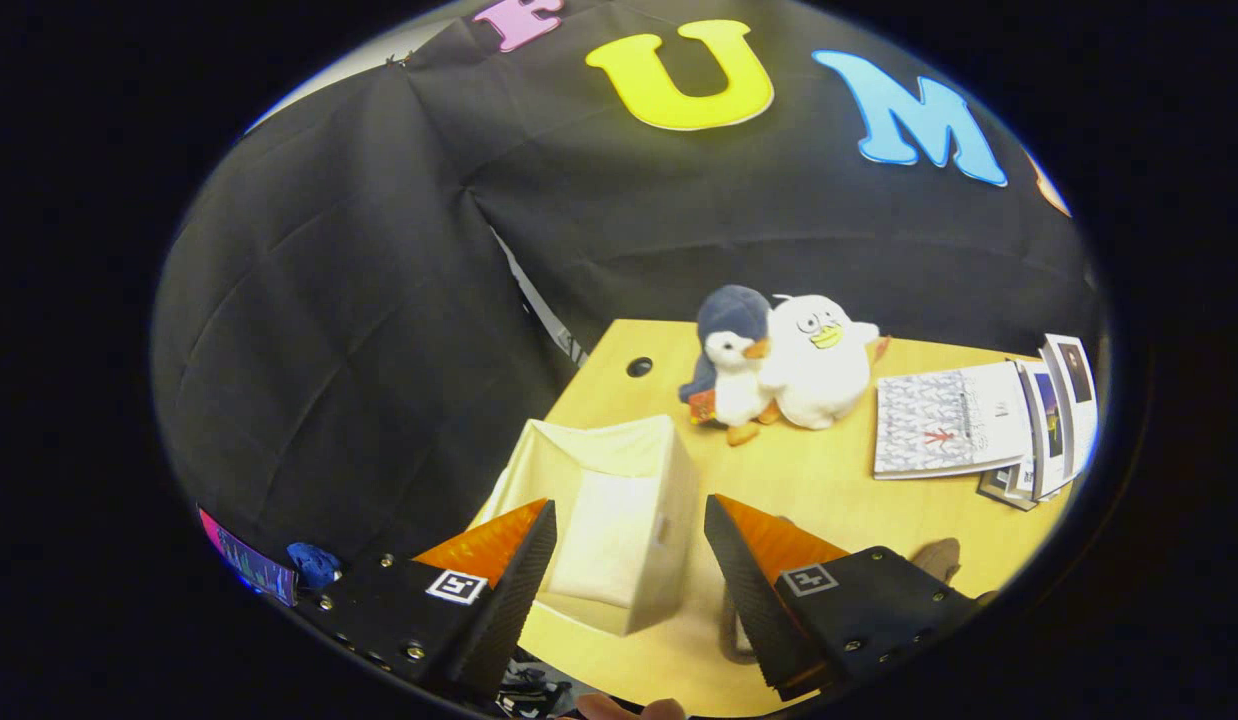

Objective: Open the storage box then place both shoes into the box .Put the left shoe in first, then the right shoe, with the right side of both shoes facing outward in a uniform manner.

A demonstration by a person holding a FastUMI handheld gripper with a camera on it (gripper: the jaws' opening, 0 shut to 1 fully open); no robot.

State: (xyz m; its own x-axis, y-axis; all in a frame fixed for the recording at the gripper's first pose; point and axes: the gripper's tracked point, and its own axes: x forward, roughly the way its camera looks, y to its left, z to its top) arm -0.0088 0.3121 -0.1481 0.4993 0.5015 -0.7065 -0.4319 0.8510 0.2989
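Gripper view: the gripper (629, 540) hangs with fingers spread apart, empty, above the cream fabric storage box (619, 520), whose top gapes open on the pale wooden table (829, 470). A brownish shoe (937, 556) lies partly hidden behind the right finger; opening looks done, so next comes reaching for the left shoe; which one this is, I cannot tell.

Fisheye rides the tongs (629, 540) (spread); looks down over table (829, 480).

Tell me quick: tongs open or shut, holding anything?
Tongs: open, holding nothing, fingers spread above the open storage box on the table.
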